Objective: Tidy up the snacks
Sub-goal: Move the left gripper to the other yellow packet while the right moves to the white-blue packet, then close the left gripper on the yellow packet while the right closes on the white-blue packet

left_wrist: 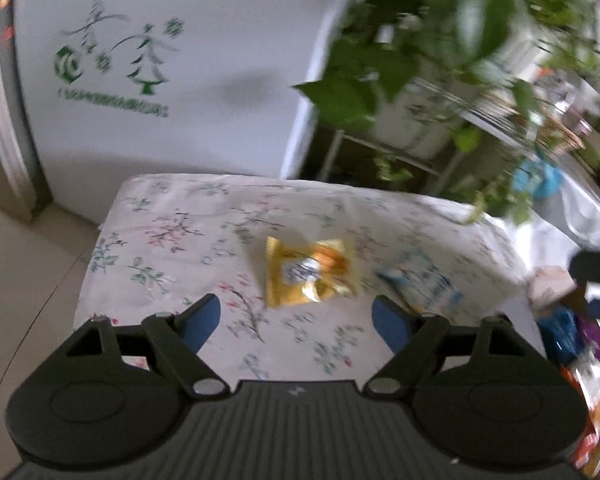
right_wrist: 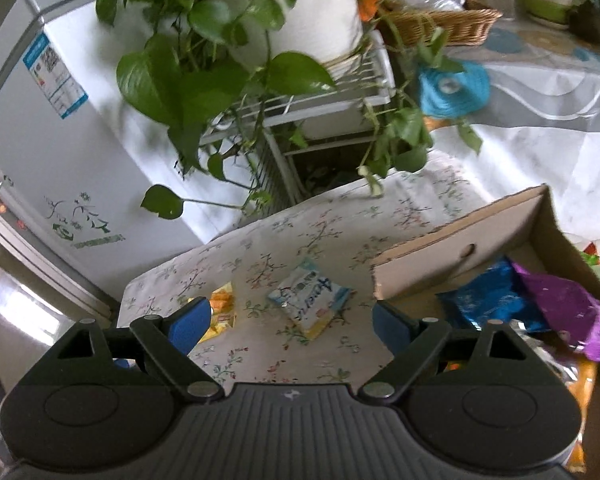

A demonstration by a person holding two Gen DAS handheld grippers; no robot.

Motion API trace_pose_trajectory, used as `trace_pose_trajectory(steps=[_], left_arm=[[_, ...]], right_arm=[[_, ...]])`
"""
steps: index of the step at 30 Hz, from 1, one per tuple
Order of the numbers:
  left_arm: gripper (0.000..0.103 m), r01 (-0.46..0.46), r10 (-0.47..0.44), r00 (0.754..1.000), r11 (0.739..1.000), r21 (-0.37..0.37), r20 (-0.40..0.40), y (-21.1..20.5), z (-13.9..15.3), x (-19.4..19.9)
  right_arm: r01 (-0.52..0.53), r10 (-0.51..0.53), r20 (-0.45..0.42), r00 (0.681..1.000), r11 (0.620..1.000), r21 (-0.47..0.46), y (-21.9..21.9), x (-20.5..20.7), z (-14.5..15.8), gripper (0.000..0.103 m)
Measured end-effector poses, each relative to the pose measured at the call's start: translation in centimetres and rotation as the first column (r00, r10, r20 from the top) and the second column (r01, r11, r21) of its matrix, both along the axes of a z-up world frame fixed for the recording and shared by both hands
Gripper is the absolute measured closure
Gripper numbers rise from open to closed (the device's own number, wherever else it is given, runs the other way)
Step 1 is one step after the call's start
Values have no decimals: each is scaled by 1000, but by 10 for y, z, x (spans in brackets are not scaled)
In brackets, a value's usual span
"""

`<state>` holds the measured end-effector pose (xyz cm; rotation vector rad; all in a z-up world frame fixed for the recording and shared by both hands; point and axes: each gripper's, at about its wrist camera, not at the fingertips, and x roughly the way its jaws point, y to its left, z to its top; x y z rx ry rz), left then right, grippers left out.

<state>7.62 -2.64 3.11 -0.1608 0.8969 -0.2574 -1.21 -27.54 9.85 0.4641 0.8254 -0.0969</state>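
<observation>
A yellow snack packet (left_wrist: 310,274) lies on the floral-cloth table (left_wrist: 172,248), just ahead of my open, empty left gripper (left_wrist: 296,320). A white-and-blue snack packet (left_wrist: 424,280) lies to its right. In the right wrist view the white-and-blue packet (right_wrist: 310,298) lies between and ahead of the fingers of my open, empty right gripper (right_wrist: 292,320), and the yellow packet (right_wrist: 222,310) is partly hidden behind the left finger. A cardboard box (right_wrist: 460,256) at the right holds a blue bag (right_wrist: 488,296) and a purple bag (right_wrist: 572,308).
A white freezer (right_wrist: 60,140) stands behind the table. A potted vine (right_wrist: 228,60) on a white wire rack (right_wrist: 320,100) hangs leaves over the table's far edge. A wicker basket (right_wrist: 448,24) and a blue object (right_wrist: 452,88) sit on a table at the back right.
</observation>
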Motion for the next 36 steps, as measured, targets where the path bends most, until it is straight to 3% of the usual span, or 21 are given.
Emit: trace_pose_trajectory(steps=[7, 18, 22, 26, 29, 33, 36], left_arm=[[20, -40, 38, 998, 999, -26, -54, -1, -21, 32], [20, 27, -26, 998, 1000, 4, -50, -34, -53, 62], [19, 38, -37, 999, 999, 28, -39, -46, -64, 69], [20, 56, -58, 998, 993, 104, 9, -56, -67, 71], [24, 56, -60, 998, 991, 121, 24, -53, -68, 71], [41, 70, -74, 997, 993, 92, 31, -36, -67, 71], [47, 69, -72, 997, 994, 88, 28, -22, -66, 70]], right_arm=[[-7, 10, -41, 999, 997, 80, 1, 21, -24, 11], [25, -18, -50, 999, 989, 143, 1, 58, -43, 11], [16, -8, -61, 998, 991, 134, 3, 72, -51, 11], [10, -1, -87, 996, 994, 107, 4, 84, -63, 11], [6, 3, -113, 994, 997, 77, 3, 92, -72, 11], [-22, 25, -117, 993, 999, 29, 7, 101, -76, 11], [-41, 41, -126, 991, 999, 0, 11, 106, -77, 12]])
